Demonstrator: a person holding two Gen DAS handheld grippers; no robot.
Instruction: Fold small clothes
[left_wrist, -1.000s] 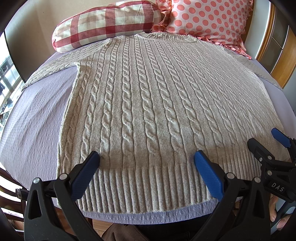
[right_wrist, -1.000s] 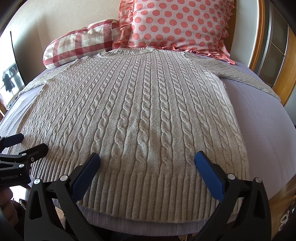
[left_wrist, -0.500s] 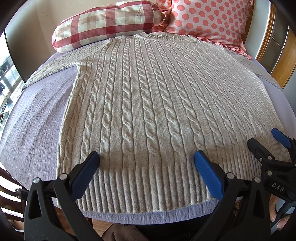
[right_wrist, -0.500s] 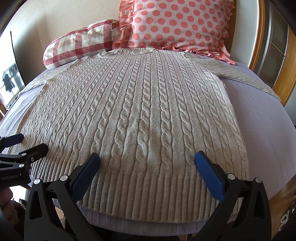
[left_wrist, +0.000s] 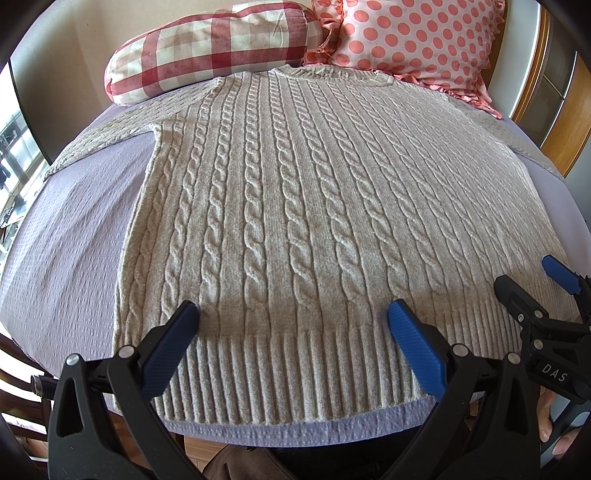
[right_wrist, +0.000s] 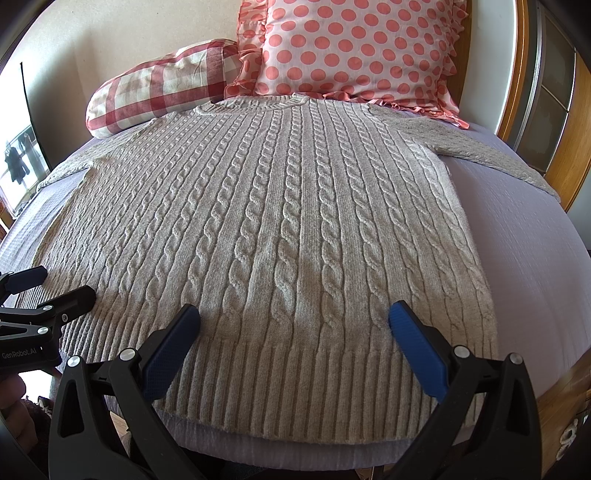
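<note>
Blue-padded fingers (left_wrist: 413, 347) of both grippers, left gripper (left_wrist: 291, 332) and right gripper (right_wrist: 293, 332), stand spread wide, holding nothing, above the near ribbed hem; the grey cable-knit sweater (right_wrist: 273, 229) lies flat on the lilac bedspread (right_wrist: 535, 258); a pink polka-dot pillow (right_wrist: 354, 51) and a red checked bolster (right_wrist: 159, 96) sit at the far end.

Bright daylight, soft shadows near the frame bottoms, sharp focus — heavy fisheye bending (black vignetted corners) at edges.

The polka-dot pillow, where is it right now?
In both views the polka-dot pillow stands at the head of the bed, right of the checked pillow, just behind the sweater collar.
</note>
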